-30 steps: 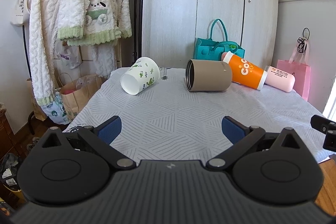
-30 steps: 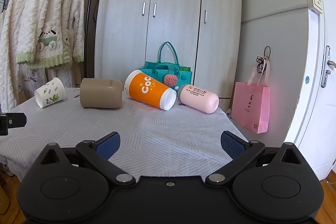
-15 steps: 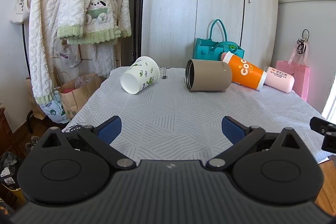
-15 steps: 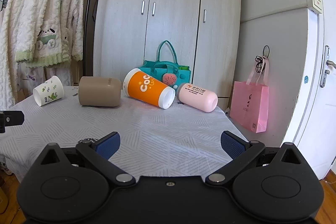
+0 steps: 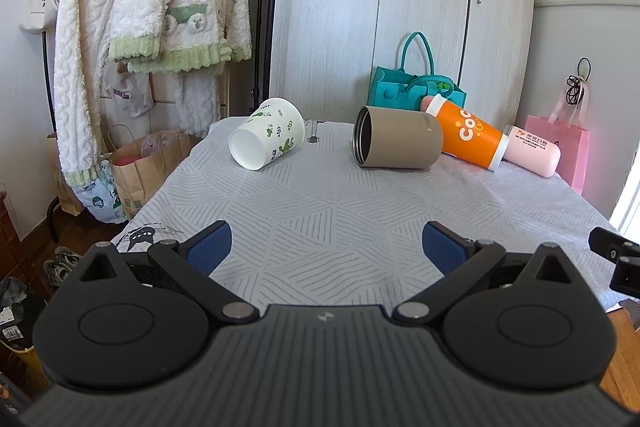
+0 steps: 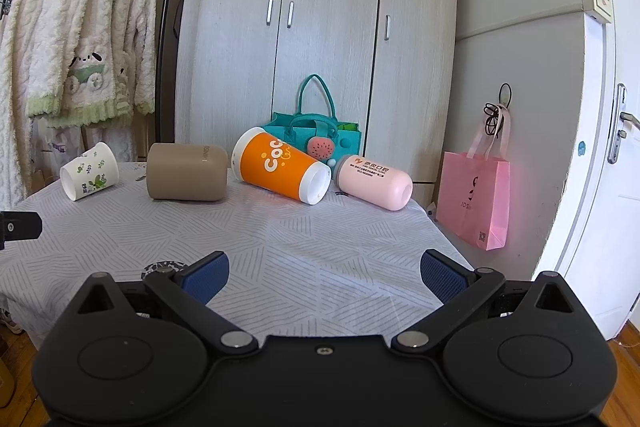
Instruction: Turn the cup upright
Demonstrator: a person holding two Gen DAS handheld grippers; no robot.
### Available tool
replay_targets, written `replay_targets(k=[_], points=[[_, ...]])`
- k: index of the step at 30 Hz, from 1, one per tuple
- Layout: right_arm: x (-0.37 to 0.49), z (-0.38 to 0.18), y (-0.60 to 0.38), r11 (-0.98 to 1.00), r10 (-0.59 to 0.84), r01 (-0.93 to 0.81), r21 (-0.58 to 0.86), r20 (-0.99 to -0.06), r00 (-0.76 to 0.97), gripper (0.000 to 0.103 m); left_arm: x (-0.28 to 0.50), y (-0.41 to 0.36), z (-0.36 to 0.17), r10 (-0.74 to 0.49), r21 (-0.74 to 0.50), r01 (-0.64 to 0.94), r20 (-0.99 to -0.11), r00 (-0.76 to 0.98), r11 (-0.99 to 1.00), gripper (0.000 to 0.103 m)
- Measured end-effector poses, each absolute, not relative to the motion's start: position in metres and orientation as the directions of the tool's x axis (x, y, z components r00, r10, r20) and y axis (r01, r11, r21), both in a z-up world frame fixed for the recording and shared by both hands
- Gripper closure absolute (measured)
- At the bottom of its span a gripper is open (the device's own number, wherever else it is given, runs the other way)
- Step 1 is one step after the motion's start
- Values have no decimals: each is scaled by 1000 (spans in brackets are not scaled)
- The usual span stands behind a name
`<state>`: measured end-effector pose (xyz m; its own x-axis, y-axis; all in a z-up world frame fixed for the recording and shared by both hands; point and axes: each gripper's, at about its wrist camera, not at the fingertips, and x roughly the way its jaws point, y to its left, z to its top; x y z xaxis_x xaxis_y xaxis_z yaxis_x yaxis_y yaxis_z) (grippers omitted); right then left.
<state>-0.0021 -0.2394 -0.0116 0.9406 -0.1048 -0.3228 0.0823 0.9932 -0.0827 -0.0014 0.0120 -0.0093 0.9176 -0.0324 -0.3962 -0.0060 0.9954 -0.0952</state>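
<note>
Several cups lie on their sides at the far end of the cloth-covered table (image 5: 320, 211): a white cup with green leaves (image 5: 267, 133) (image 6: 89, 176), a tan cup (image 5: 398, 143) (image 6: 187, 171), an orange cup (image 5: 466, 137) (image 6: 280, 171) and a pink cup (image 5: 532, 150) (image 6: 374, 181). My left gripper (image 5: 326, 247) is open and empty over the near table edge, well short of the cups. My right gripper (image 6: 324, 273) is open and empty, also near the front edge.
A teal bag (image 5: 412, 87) stands behind the cups against the wardrobe (image 5: 400, 7). A pink bag (image 6: 472, 199) hangs off the table's right. Fluffy robes (image 5: 152, 7) hang at left above paper bags (image 5: 140, 167). A door (image 6: 612, 147) is at far right.
Both grippers have drifted slightly; the cups sit a touch lower in the right wrist view. Nothing was grasped or moved.
</note>
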Motion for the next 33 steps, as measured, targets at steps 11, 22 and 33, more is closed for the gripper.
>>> replay_targets(k=[11, 22, 33], points=[[-1, -14, -238, 993, -103, 77, -89, -332, 938, 0, 0, 13, -11, -45, -123, -8, -421, 906, 992, 0], [4, -2, -246, 1000, 16, -19, -5, -352, 936, 0, 9, 8, 11, -78, -108, 27, -500, 863, 994, 0], [49, 44, -285, 932, 354, -257, 258, -484, 800, 0, 51, 15, 31, -131, -144, 57, -581, 803, 988, 0]])
